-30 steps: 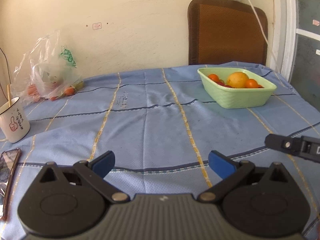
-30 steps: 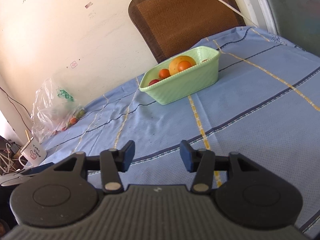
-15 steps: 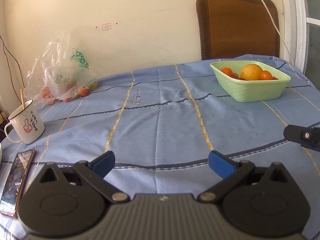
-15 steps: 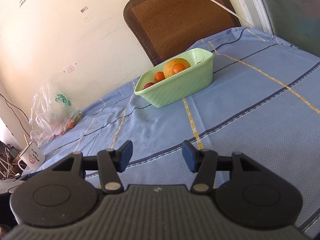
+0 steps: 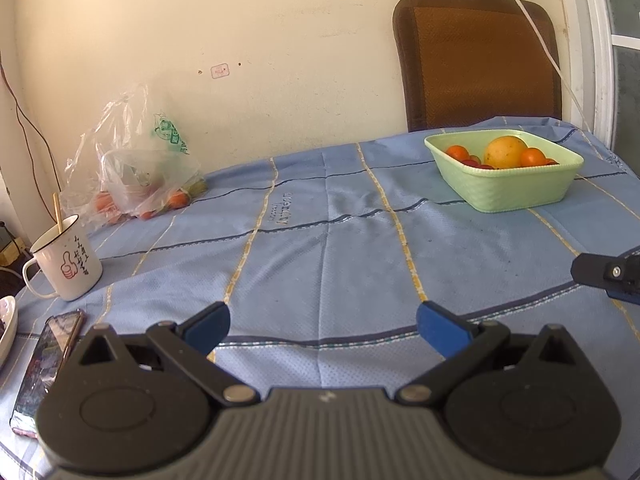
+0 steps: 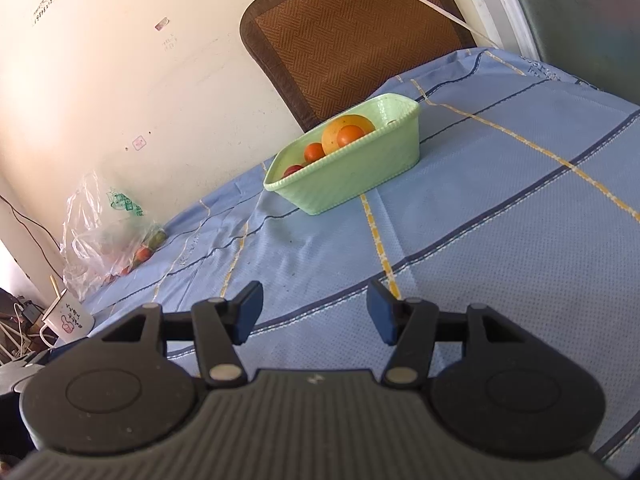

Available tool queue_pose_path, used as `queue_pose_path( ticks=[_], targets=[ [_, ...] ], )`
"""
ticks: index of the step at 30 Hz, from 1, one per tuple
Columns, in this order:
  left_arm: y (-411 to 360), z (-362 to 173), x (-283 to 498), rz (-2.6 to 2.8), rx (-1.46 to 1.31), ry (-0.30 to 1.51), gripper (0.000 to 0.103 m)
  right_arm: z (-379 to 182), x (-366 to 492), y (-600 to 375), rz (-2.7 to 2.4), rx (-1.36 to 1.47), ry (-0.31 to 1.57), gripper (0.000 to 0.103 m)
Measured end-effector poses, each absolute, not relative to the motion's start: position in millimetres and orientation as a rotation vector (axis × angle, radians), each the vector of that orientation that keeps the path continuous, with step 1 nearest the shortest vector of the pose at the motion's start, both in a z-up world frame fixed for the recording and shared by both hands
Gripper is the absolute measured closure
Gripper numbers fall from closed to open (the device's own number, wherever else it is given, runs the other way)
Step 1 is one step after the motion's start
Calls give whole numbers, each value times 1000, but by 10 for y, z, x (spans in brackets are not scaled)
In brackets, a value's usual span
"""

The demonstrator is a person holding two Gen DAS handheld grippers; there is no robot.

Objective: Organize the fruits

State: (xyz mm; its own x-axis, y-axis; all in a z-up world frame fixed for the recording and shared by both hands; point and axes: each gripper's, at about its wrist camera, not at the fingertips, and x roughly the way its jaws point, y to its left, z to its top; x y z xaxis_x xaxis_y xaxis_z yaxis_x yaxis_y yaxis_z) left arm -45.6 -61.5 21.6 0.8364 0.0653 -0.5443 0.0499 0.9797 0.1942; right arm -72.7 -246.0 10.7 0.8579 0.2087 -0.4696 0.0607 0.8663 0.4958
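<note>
- Both jaws are empty: left gripper (image 5: 322,330) spread wide, right gripper (image 6: 315,312) opening.
- Green basket (image 5: 516,190) at the tablecloth's (image 5: 320,248) far right holds an orange (image 5: 505,151) and small tomatoes (image 5: 457,153).
- Only the left view shows a phone (image 5: 46,368).

Fruit lies in the basket (image 5: 516,194), on the table right of the bag (image 5: 132,168).

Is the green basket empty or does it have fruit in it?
It has fruit in it. The green basket holds a big yellow-orange fruit and several small red-orange ones, showing above its rim.
</note>
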Motion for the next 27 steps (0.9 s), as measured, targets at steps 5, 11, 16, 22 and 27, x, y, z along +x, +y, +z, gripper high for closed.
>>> queue_pose_path(
  ticks=[5,11,16,22,27],
  targets=[
    [-659,191,-454,50,250,583,0,110,-734,-2469,83,528,539,43],
    [-671,189,-463,53,271,579,0,111,-734,-2474,83,529,539,43],
    [-674,187,-451,45,270,595,0,117,-736,-2480,83,531,539,42],
    [-657,183,-426,-4,227,658,0,144,-739,-2510,79,539,533,42],
    [-683,192,-451,-25,219,662,0,160,-753,-2519,79,544,524,42]
  ],
)
